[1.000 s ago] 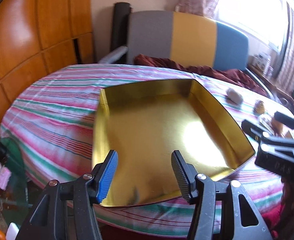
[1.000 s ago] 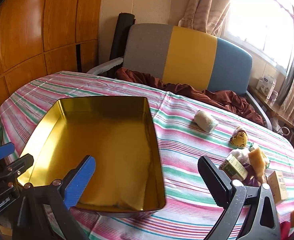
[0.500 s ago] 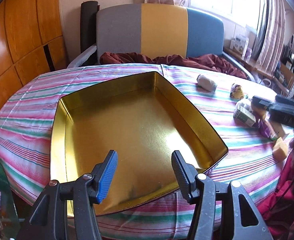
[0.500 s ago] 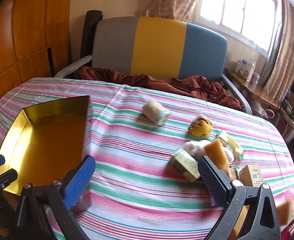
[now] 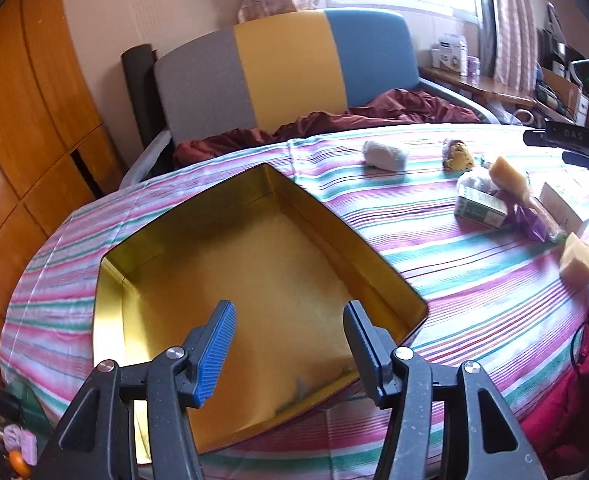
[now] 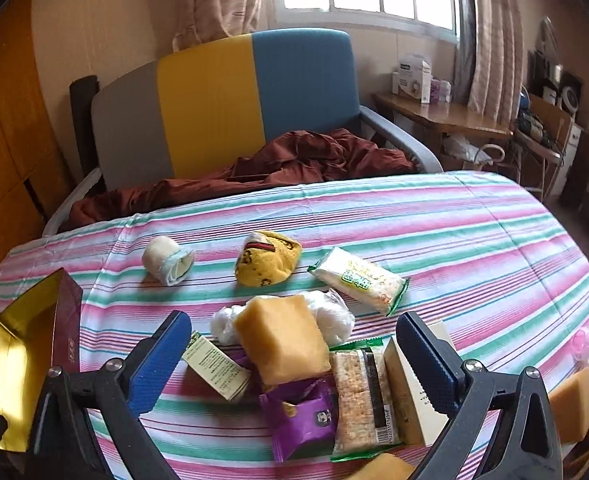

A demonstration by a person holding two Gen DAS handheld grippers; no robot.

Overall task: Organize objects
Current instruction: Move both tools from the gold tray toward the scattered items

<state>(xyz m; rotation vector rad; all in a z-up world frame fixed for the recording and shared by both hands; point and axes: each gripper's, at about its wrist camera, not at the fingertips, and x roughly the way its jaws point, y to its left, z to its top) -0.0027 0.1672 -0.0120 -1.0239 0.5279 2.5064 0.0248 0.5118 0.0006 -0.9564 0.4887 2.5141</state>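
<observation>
An empty gold tin box (image 5: 110, 280) lies on the striped tablecloth; its corner shows at the left of the right wrist view (image 6: 18, 344). My left gripper (image 5: 290, 344) is open and empty above the box's near edge. My right gripper (image 6: 294, 354) is open and empty over a pile of snacks: a yellow sponge block (image 6: 282, 338), a purple packet (image 6: 300, 420), a cracker pack (image 6: 358, 392), a small green-labelled box (image 6: 214, 364) and a beige carton (image 6: 410, 396). A white roll (image 6: 168, 260), a yellow plush (image 6: 266, 262) and a green-white packet (image 6: 358, 280) lie further back.
A grey, yellow and blue armchair (image 6: 222, 100) with a dark red blanket (image 6: 278, 168) stands behind the table. Wooden panels (image 5: 22, 120) are on the left. A side table (image 6: 442, 116) with boxes is at the right. Another sponge block (image 6: 572, 404) lies near the right table edge.
My right gripper has swung right from the gold box to over the snack pile. The left view has also turned right, so the snacks now show beyond the box. Both stayed open.
</observation>
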